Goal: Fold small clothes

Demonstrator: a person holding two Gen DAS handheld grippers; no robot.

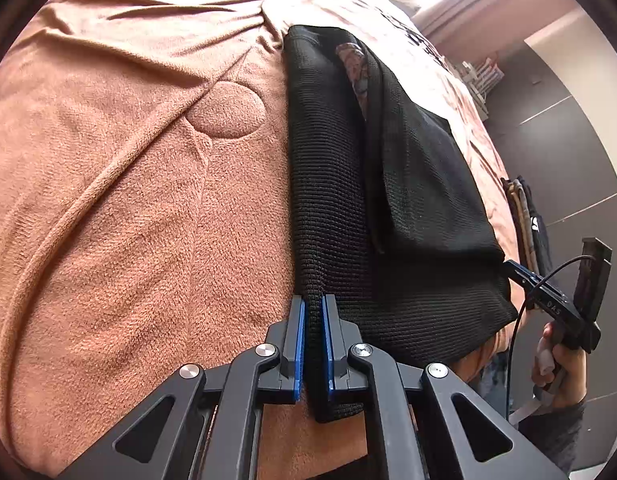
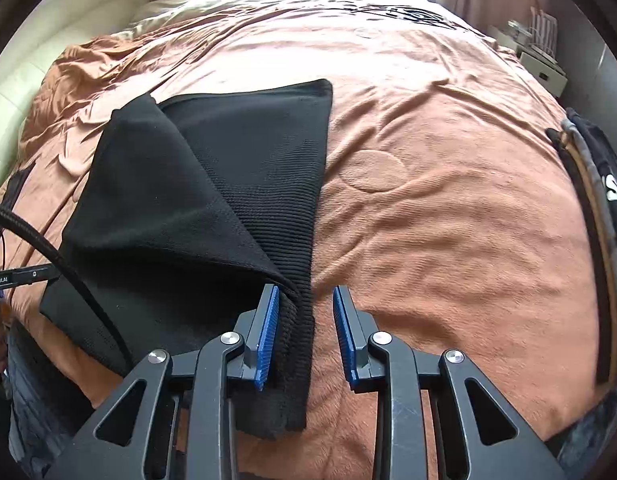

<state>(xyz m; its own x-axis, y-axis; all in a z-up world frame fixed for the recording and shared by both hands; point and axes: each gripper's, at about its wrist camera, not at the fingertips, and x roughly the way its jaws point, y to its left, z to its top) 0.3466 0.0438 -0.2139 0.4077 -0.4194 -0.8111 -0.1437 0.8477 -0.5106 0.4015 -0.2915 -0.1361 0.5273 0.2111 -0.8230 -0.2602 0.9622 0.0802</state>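
Folded garment (image 2: 212, 200) on the blanket (image 2: 448, 220); clothes stack (image 2: 596, 208) well apart, at the bed's right edge.

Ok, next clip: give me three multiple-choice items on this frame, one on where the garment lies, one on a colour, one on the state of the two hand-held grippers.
1. Where does the black knit garment lie?
A. On the brown blanket
B. On a wooden table
C. In a basket

2. What colour are the pads on the hand-held gripper fingers?
A. Red
B. Blue
C. Yellow

3. How do the two hand-held grippers stand?
A. Both open wide
B. Left shut on the garment's edge, right open
C. Left open, right shut on a hanger

Answers: 1 A, the garment rests spread on the brown blanket that covers the bed. 2 B, the ribbed pads are blue in both wrist views. 3 B, the left hand-held gripper pinches the knit edge between nearly closed fingers, while the right hand-held gripper shows a wide gap with the garment's edge lying in it.
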